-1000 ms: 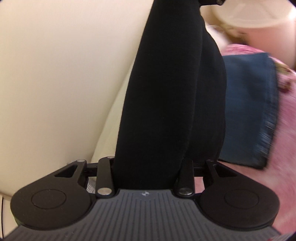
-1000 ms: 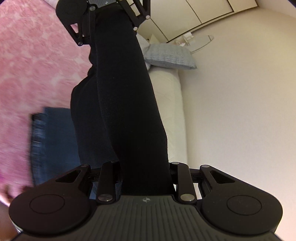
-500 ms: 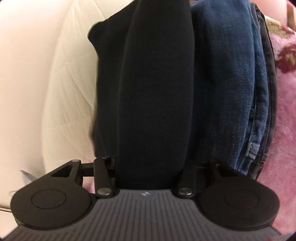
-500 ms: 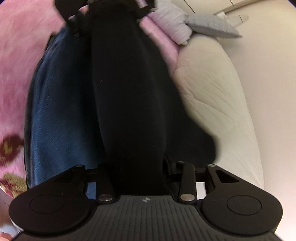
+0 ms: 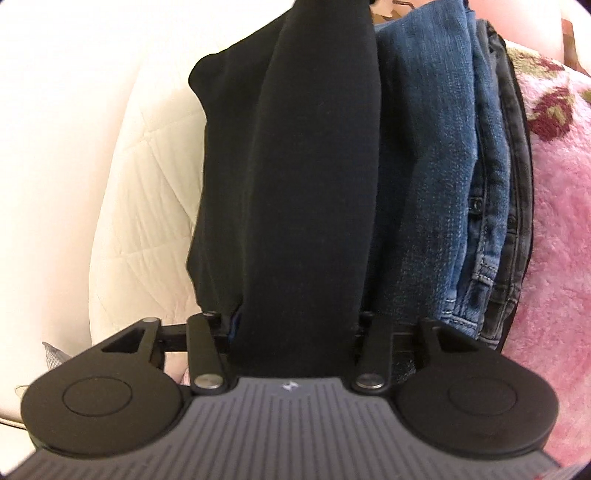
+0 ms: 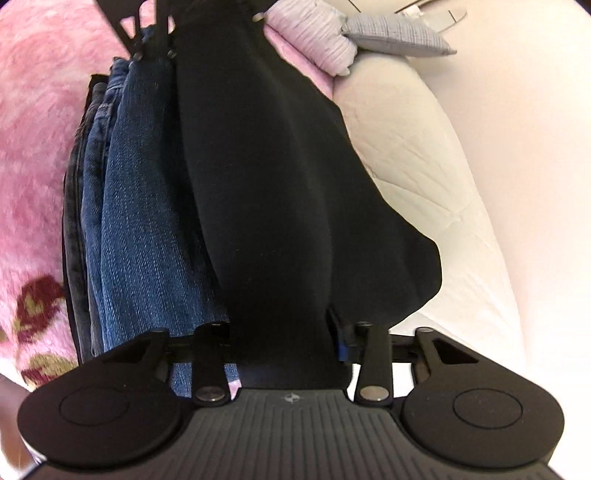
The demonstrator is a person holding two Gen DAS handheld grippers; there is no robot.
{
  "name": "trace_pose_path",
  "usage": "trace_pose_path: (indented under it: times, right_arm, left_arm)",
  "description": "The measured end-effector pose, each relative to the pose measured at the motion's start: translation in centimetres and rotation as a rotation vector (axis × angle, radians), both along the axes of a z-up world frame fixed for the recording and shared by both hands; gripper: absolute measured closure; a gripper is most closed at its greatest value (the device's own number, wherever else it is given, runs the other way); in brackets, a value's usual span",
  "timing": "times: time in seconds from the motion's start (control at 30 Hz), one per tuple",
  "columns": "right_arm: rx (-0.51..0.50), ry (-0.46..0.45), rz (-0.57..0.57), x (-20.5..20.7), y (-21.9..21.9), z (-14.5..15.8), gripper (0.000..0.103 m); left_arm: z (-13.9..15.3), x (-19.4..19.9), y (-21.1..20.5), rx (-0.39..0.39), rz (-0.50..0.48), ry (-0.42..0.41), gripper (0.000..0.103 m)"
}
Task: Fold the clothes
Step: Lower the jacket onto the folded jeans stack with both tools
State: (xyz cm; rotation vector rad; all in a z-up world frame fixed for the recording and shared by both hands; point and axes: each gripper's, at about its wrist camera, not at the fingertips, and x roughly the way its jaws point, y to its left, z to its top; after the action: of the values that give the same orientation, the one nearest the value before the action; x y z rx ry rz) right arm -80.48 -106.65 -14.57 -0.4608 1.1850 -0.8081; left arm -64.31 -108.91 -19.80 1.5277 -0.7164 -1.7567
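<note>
A folded black garment (image 5: 295, 166) is stretched between both grippers and covers their fingers. My left gripper (image 5: 295, 325) is shut on one end of it. My right gripper (image 6: 284, 332) is shut on the other end of the black garment (image 6: 266, 184). The garment lies low against a stack of folded blue jeans (image 5: 436, 177), with a loose black flap (image 5: 225, 147) hanging over the stack's side toward the white cushion. The right wrist view shows the jeans stack (image 6: 147, 206) on the left and the left gripper (image 6: 155, 29) at the top edge.
A pink fluffy blanket with dark red flowers (image 5: 554, 184) lies under the jeans. A white quilted cushion (image 6: 436, 177) borders the black garment. A lilac striped pillow (image 6: 317, 40) and a grey pillow (image 6: 399, 33) sit at the far end.
Both grippers have come down with the black garment from hanging in the air to rest on the jeans stack. Over the last half second the view barely shifts.
</note>
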Motion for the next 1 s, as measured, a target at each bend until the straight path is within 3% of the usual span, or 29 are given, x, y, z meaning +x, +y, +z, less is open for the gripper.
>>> trace_pose_path:
  times: [0.1, 0.2, 0.27, 0.37, 0.53, 0.6, 0.63, 0.67, 0.77, 1.0]
  right_arm:
    - [-0.023, -0.043, -0.021, -0.5, 1.9, 1.3, 0.070]
    - [-0.028, 0.025, 0.004, 0.0, 3.2, -0.5, 0.068]
    - [-0.031, 0.079, 0.023, 0.4, 4.1, -1.9, 0.062]
    - [-0.055, 0.071, 0.023, 0.1, 5.0, -1.3, 0.049]
    - [-0.059, 0.082, 0.055, -0.4, 7.8, -0.7, 0.043]
    - [-0.044, 0.069, 0.049, -0.7, 7.4, -0.5, 0.046]
    - [-0.033, 0.063, 0.036, -1.5, 6.6, -0.5, 0.059]
    - [-0.010, 0.051, 0.022, -2.5, 6.0, -0.5, 0.065]
    - [0.038, 0.029, 0.010, -2.1, 4.8, -0.1, 0.070]
    - [0.065, -0.019, -0.007, -0.2, 4.3, -1.5, 0.073]
  left_arm:
    - [0.4, 0.8, 1.4, -0.028, -0.011, 0.029, 0.062]
    - [-1.9, 1.5, 2.4, -0.017, -0.059, -0.032, 0.057]
    - [-2.0, 1.8, 2.7, -0.035, -0.053, -0.045, 0.053]
    - [-0.9, 2.6, 3.5, -0.040, -0.027, -0.032, 0.045]
    - [-0.6, 4.8, 5.4, -0.066, -0.014, -0.024, 0.044]
    - [-0.2, 4.5, 5.5, -0.050, -0.004, -0.023, 0.058]
    - [0.0, 4.3, 5.4, -0.038, 0.005, -0.021, 0.061]
    - [0.0, 4.4, 5.3, -0.029, 0.016, -0.014, 0.064]
    - [0.1, 5.1, 6.1, -0.025, 0.025, 0.001, 0.069]
    - [0.7, 6.6, 8.0, -0.043, 0.036, 0.037, 0.074]
